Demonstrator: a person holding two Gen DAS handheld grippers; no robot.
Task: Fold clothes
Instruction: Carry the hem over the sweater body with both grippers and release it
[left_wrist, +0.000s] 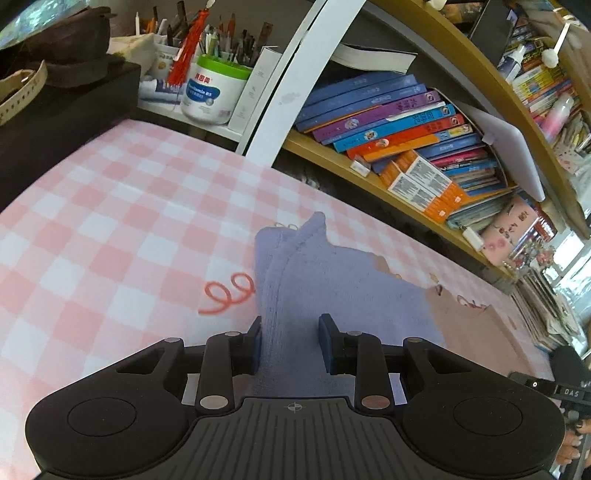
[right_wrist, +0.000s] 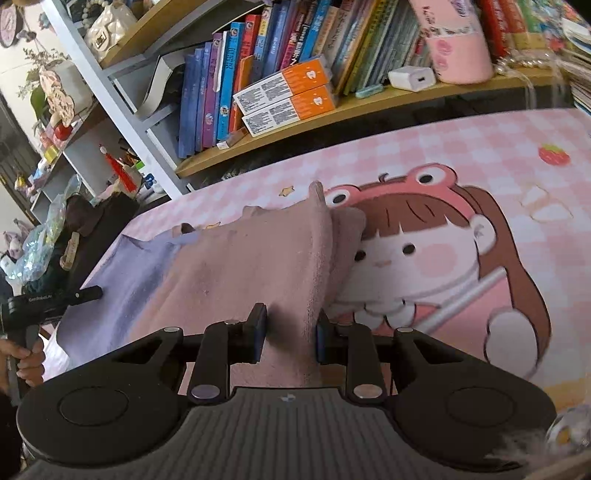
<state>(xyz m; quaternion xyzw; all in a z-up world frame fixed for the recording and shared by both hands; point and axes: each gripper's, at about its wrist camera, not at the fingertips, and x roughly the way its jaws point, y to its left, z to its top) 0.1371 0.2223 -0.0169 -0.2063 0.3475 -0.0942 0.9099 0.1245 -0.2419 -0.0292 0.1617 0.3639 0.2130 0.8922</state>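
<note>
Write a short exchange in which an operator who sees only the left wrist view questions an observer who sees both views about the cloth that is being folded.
Operator: My left gripper pinches the lavender end of the cloth. Only a sliver of pink shows at the side. What holds that end?
Observer: The right gripper is closed on a fold at the pink end's edge.
Operator: I see only pink checks on the mat. What is beside the pink end?
Observer: A cartoon girl in a frog hat is printed there, and the cloth's pink edge overlaps her face.
</note>
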